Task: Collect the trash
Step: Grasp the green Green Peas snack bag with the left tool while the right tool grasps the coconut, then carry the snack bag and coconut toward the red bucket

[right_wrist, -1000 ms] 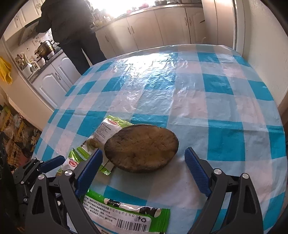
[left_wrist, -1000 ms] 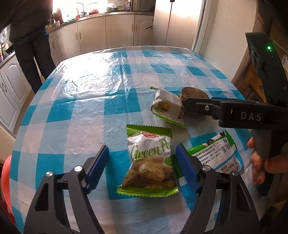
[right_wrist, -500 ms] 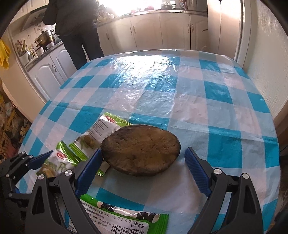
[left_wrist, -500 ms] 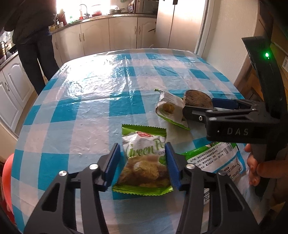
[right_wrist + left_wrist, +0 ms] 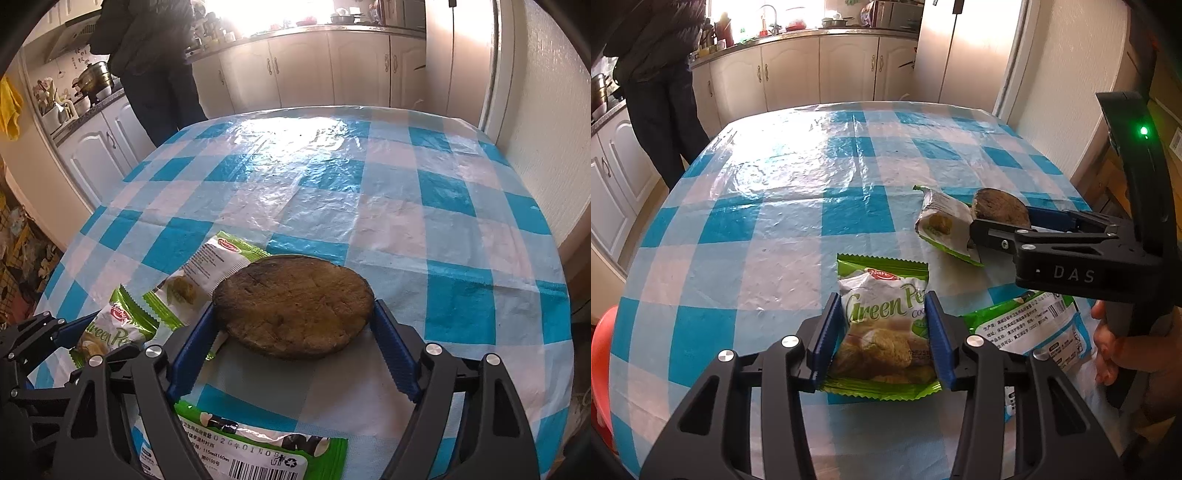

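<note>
Both grippers have been closing over the last second, and each one is now pressing on its own piece of trash. The left gripper point(image 5: 884, 334), which was spread wide around the green pea cookie packet point(image 5: 882, 328) a moment ago, is now narrowed so its blue pads are touching the packet's two long edges — the wrapper is bulging slightly between them but is still lying on the checked tablecloth point(image 5: 783, 206). The right gripper point(image 5: 295, 325) has narrowed likewise, and its pads are now sitting against both sides of the flat brown disc point(image 5: 293, 304), which looks like a burnt flatbread or cake and is still resting on the cloth. For the task this means two grasps are being made at once, with neither item lifted yet; the next step is probably raising them and carrying them off, though no bin is showing in either view. Other trash is waiting: an opened green-and-white wrapper point(image 5: 943, 225) is lying just beside the disc, its edge tucked near the right gripper's left pad, and a larger green bag with a barcode label point(image 5: 255, 448) is lying under the right gripper's body, near the table edge. The thin packet may be slipping or crumpling when lifted — the pads are gripping mostly air-filled film. A person in dark clothes point(image 5: 151, 55) is standing at the counter, well apart from the table.
</note>
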### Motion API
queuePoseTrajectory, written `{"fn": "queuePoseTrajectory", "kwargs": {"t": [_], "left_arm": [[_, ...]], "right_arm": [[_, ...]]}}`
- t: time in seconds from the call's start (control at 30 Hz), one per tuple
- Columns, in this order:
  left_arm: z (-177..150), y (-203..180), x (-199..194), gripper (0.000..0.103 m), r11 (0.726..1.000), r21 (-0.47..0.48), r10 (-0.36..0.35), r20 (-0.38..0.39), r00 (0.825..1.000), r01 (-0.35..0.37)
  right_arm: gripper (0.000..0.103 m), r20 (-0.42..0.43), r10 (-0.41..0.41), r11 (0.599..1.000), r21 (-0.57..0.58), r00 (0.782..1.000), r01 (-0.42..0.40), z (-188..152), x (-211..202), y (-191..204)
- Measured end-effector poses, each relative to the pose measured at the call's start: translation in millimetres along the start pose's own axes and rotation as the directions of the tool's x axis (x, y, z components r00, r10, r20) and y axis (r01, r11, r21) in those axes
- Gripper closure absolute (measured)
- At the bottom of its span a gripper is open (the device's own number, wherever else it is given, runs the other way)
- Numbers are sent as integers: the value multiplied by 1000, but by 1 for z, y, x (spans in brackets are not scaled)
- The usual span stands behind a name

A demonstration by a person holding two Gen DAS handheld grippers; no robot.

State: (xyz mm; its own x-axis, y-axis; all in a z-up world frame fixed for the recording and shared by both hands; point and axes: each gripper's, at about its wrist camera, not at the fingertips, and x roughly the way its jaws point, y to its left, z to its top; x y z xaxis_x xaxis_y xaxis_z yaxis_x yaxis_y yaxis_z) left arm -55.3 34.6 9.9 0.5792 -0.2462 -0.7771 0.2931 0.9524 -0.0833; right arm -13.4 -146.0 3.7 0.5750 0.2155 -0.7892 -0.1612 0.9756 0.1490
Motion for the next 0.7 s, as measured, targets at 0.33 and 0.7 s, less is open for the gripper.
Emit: {"fn": "queuePoseTrajectory", "kwargs": {"t": [0.33, 0.7], "left_arm": [[-4, 12, -6, 57, 999, -37, -19, 11, 1000, 19], [-8, 24, -15, 58, 996, -76, -34, 26, 999, 36]], "right_arm": [[22, 28, -3, 999, 55, 1000, 2, -7, -12, -7], [22, 47, -4, 999, 52, 999, 2, -12, -27, 2]]}}
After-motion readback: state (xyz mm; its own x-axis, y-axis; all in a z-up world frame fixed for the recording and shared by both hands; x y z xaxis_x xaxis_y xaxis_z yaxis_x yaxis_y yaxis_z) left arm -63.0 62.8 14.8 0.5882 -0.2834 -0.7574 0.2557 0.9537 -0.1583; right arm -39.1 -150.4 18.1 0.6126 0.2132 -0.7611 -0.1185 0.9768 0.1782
